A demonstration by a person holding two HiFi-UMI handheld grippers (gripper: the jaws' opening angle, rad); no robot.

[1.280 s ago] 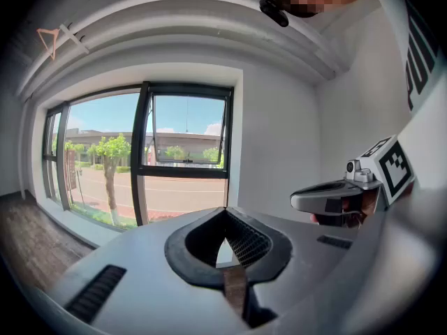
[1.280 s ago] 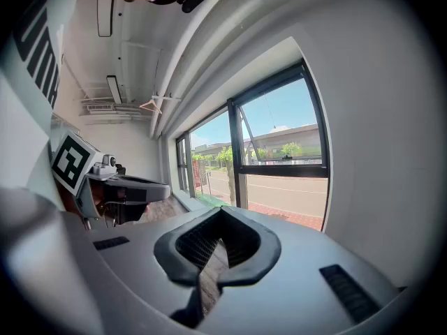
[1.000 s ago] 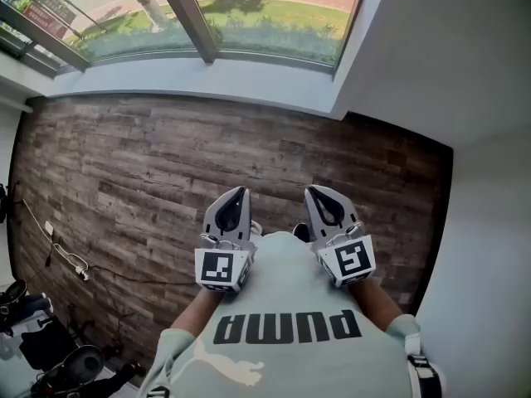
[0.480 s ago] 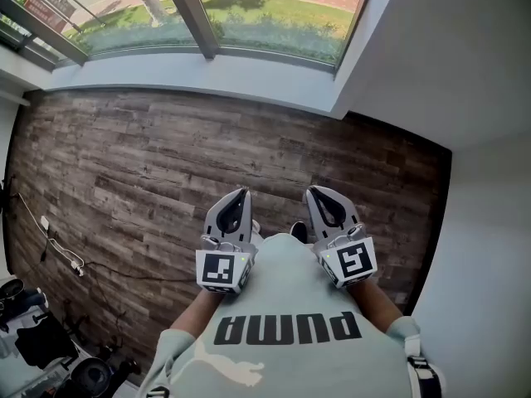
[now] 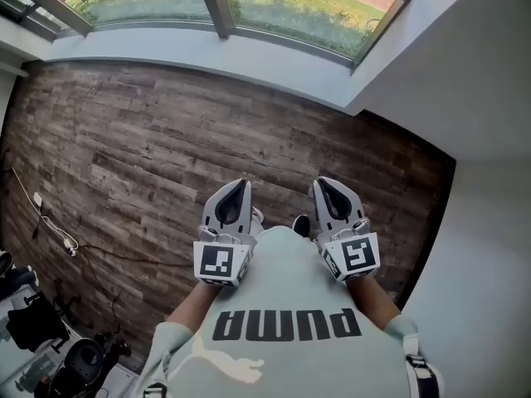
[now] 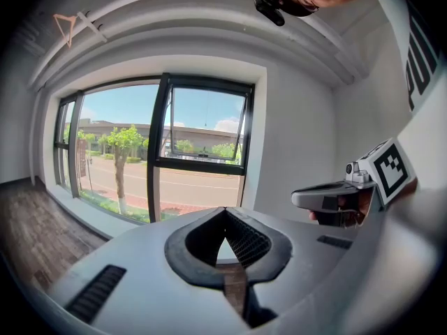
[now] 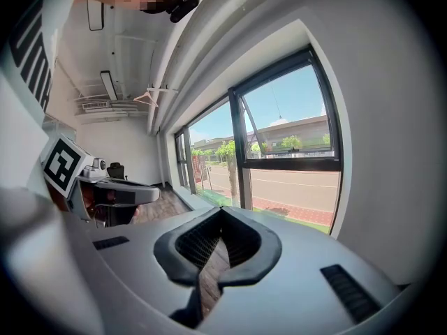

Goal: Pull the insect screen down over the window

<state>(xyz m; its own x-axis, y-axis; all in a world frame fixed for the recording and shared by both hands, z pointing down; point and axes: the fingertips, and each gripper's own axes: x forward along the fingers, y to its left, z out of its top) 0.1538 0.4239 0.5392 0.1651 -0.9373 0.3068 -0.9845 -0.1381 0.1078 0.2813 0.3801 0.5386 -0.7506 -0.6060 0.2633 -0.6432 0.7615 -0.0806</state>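
Left gripper (image 5: 238, 186): jaws closed tip to tip, nothing between them — it points to 12 o'clock in the head view.
Right gripper (image 5: 326, 182): jaws pressed together too, empty, just beside the left at its 3 o'clock.
Window (image 5: 274, 7): at 12 o'clock from both grippers, well apart — across the wood floor (image 5: 149, 156).
Insect screen: cannot be made out.

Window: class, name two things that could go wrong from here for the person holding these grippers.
1. The left gripper and right gripper are both shut and empty; if they reach the window unopened, they might bump it rather than grasp.
2. No screen pull shows in any view, so the wrong part of the window may get tugged.
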